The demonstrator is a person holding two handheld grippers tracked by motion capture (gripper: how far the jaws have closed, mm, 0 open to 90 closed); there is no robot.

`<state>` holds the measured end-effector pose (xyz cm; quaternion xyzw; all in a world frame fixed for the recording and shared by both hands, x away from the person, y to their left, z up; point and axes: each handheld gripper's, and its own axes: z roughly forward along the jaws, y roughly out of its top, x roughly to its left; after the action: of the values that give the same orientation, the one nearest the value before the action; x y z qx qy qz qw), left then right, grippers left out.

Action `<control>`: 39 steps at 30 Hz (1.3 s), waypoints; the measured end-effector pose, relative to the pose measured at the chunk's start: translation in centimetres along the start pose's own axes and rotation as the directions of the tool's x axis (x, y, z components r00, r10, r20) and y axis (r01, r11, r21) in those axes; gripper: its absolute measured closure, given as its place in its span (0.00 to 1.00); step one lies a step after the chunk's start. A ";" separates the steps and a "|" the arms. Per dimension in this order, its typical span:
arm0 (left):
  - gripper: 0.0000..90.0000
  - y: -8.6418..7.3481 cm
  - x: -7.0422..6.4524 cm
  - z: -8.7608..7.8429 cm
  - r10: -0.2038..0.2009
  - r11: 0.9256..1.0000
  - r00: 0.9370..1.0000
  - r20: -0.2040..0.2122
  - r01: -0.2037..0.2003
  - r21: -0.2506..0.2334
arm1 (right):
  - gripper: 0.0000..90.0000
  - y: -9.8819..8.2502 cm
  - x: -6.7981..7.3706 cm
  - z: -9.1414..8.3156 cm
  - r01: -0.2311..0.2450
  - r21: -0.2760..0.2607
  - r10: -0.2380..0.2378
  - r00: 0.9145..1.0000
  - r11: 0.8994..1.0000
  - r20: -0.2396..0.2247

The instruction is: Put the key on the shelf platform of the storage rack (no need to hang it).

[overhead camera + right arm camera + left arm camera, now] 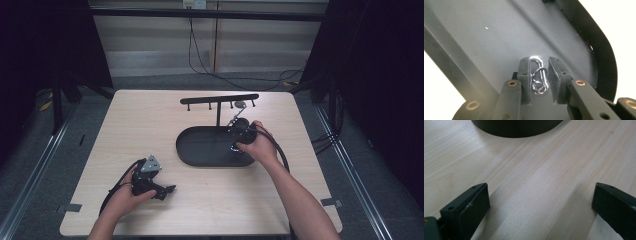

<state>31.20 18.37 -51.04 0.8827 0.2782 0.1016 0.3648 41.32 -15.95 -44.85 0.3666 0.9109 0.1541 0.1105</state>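
The right claw (538, 65) stands low over the floor of the black tray (200, 150), its jaws set narrowly apart with a silver carabiner clip (539, 79) between them. In the right gripper view a sliver of gap shows on each side of the clip, so the pads appear not to press on it: the clip reads as released, lying on the tray floor rather than gripped. The left claw (537, 206) is released and holds nothing; its jaws stand wide above bare worktop (150, 120), near the person's edge and well apart from the tray.

Progress, as a judgement: the clip is placed in the tray, at its right end, so the deposit step looks done. What remains is to withdraw the right claw clear of the clip. A small grey object (240, 104) hangs from a peg of the hanger bar (220, 99) at the rear; whether it also belongs to the work cannot be told.

Materials and shapes:
- Clip: polished metal wire, bright highlights, a pear-shaped loop with a split ring threaded through it
- Tray: oblong with rounded ends, matte dark surface, low raised rim, a few pale specks
- Hanger bar: thin black horizontal bar on a single upright post rising from the tray, short pegs pointing down
- Worktop: pale wood-grain laminate, smooth, rounded corners
- Claw pads: black, flat-faced, blocky
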 end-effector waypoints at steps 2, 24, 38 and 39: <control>0.01 0.0 0.0 0.0 0.000 1.000 1.000 0.000 0.000 0.000 | 0.77 0.0 0.1 -0.1 0.000 0.004 0.000 1.000 1.000 -0.008; 0.01 0.0 0.0 0.0 0.001 1.000 1.000 0.000 -0.001 0.000 | 0.55 -0.5 1.0 -1.6 -0.032 -0.013 0.031 0.999 0.999 -0.045; 0.01 0.0 0.0 0.0 0.001 1.000 1.000 0.001 -0.001 0.000 | 0.44 -1.2 1.6 -2.7 -0.021 -0.019 0.020 0.997 1.000 -0.069; 0.01 0.0 0.0 0.0 0.001 1.000 1.000 0.001 -0.001 0.000 | 0.44 -1.4 1.6 -2.8 -0.029 -0.015 0.028 0.997 0.999 -0.072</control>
<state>31.18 18.37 -51.04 0.8830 0.2778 0.1013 0.3646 38.39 -16.31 -42.94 0.3727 0.9077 0.1761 0.0786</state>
